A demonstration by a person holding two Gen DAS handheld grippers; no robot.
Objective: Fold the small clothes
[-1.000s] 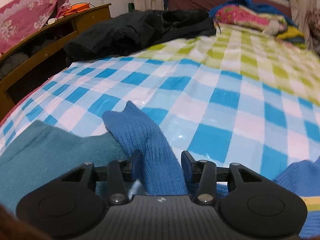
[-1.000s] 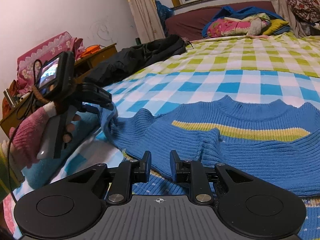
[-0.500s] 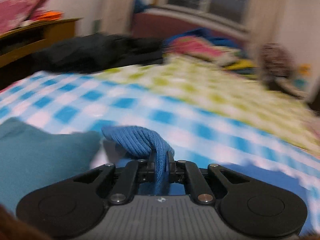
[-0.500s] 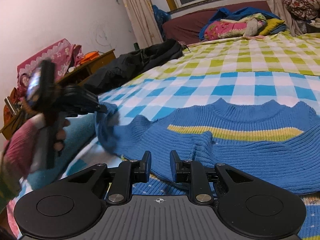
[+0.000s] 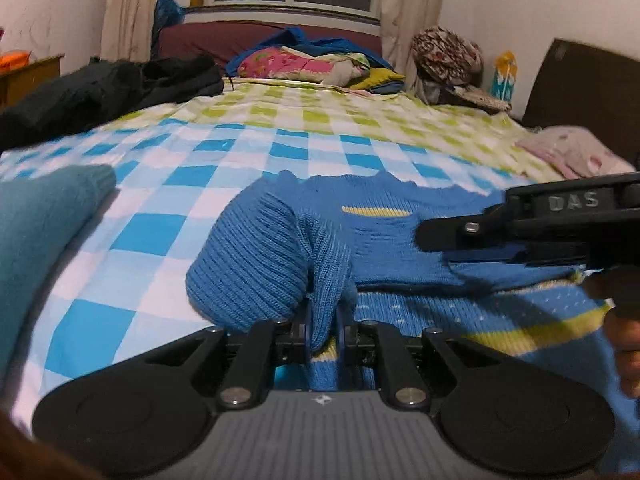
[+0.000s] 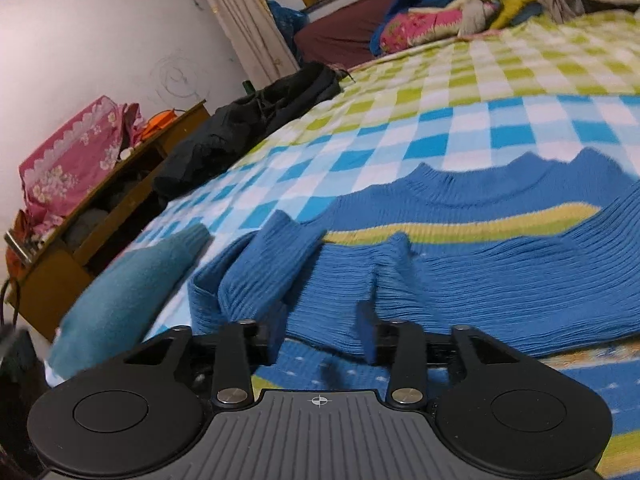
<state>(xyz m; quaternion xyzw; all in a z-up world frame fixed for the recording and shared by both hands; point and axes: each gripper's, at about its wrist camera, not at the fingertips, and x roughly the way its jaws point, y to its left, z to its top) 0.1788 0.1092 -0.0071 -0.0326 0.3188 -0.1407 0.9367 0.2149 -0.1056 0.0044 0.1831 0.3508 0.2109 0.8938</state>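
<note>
Right tool (image 5: 448, 236) reads "DAS" above the blue sweater (image 5: 380, 216).

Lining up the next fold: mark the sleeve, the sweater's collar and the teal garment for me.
sleeve (image 5: 256, 256), left wrist view, ribbed bulge of the fold.
collar (image 6: 500, 190), right wrist view, neck rib.
teal garment (image 6: 128, 300), right wrist view, middle.

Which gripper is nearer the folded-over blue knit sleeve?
Left. The left gripper is pinching the blue knit sleeve; the right gripper, jaws opening, sits beside it over the sweater body.

Each claw (image 5: 323, 336) is matte black with silver screws, round side discs and a ribbed grey top.
</note>
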